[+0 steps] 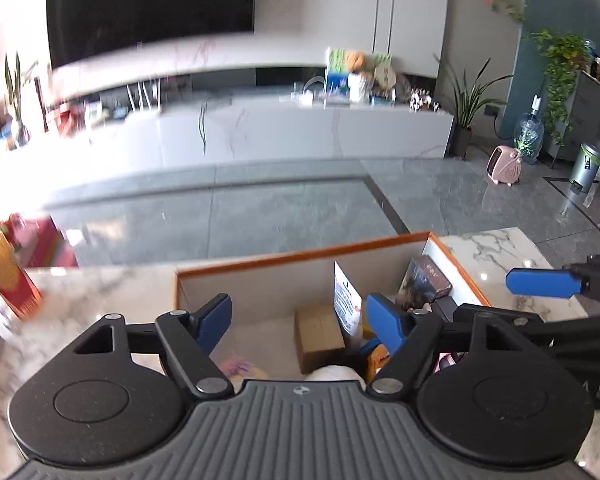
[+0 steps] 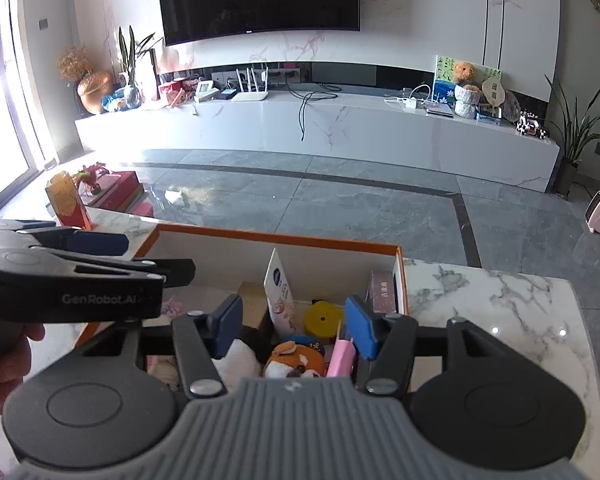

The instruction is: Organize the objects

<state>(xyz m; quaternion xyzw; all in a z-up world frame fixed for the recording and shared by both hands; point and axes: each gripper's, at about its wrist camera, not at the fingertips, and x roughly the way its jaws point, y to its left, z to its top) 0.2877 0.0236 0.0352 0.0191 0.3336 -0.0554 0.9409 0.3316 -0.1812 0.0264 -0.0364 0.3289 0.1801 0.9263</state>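
An orange-rimmed open box (image 1: 300, 254) (image 2: 284, 238) stands on the marble table and holds several items: a brown carton (image 1: 318, 334), a white leaflet (image 1: 346, 300) (image 2: 278, 294), a dark box (image 1: 424, 280), a yellow round tin (image 2: 322, 318), a plush toy (image 2: 296, 362), a pink item (image 2: 342, 358) and a white bundle (image 2: 236, 364). My left gripper (image 1: 300, 318) is open and empty above the box's left half. My right gripper (image 2: 294, 326) is open and empty above the box's right half. Each gripper shows from the side in the other view.
A red and gold carton (image 1: 8, 276) (image 2: 68, 200) stands at the table's left edge. The marble tabletop (image 2: 500, 304) runs to the right of the box. Beyond lie a grey tiled floor, a TV cabinet (image 2: 320, 128) and a pink heater (image 1: 504, 164).
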